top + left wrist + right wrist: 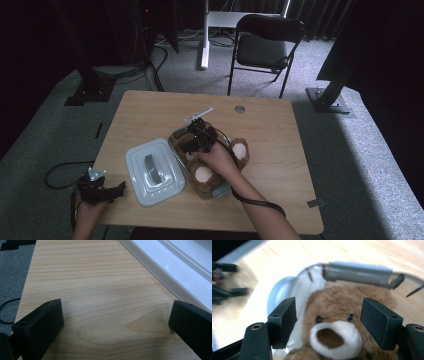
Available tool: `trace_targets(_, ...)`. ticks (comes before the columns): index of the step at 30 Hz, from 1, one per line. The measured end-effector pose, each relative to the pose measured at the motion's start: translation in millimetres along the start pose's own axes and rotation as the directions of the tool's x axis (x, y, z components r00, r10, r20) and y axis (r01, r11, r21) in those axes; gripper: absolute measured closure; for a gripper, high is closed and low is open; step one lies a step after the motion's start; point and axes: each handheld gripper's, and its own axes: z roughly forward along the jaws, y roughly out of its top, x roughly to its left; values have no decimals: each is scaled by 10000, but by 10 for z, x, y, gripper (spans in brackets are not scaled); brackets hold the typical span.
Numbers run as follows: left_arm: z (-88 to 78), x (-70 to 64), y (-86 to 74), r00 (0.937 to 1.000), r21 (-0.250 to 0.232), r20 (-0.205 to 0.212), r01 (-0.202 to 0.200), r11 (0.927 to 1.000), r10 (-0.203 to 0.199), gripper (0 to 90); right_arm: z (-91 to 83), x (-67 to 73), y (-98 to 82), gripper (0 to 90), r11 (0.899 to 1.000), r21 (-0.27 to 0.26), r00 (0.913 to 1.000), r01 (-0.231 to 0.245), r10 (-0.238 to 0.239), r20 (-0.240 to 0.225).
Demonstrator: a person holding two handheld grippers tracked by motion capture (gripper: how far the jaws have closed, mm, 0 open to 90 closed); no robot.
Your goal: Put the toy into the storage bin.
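Right gripper [328, 322] open astride teddy bear's [337, 322] head; left gripper [116, 325] open, empty.

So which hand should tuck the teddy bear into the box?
The right. Its gripper hangs over the teddy bear, open, fingers either side of the head in the clear box. The left gripper rests open at the table corner by the lid.

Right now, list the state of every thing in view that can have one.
Container: open, lid off.
Lid: flat on the table, beside the container.
Teddy bear: partly in the container, feet sticking out.
Left gripper: open, empty.
Right gripper: open around the bear's head.
Chair: unfolded, unoccupied.
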Motion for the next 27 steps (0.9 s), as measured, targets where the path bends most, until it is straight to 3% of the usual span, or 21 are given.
trace_targets(8,-2,-3,-3,10000,-5,1,9,10000,-9,3,-546,142,-113,282,9920,-1224,9966,317,-407,-717)
trace_targets(14,-3,-3,-3,10000,-3,2,8,10000,-8,3,-791,119,-343,281,9890,-1419,9942,414,-548,-922)
trace_targets(24,-3,-3,-3,10000,0,3,10,10000,-10,3,-801,55,-742,284,9968,-501,9951,616,-653,-749)
trace_targets(27,-3,-2,-3,10000,5,6,2,10000,-2,3,-751,1,-788,286,9982,-484,9945,352,-398,-969)
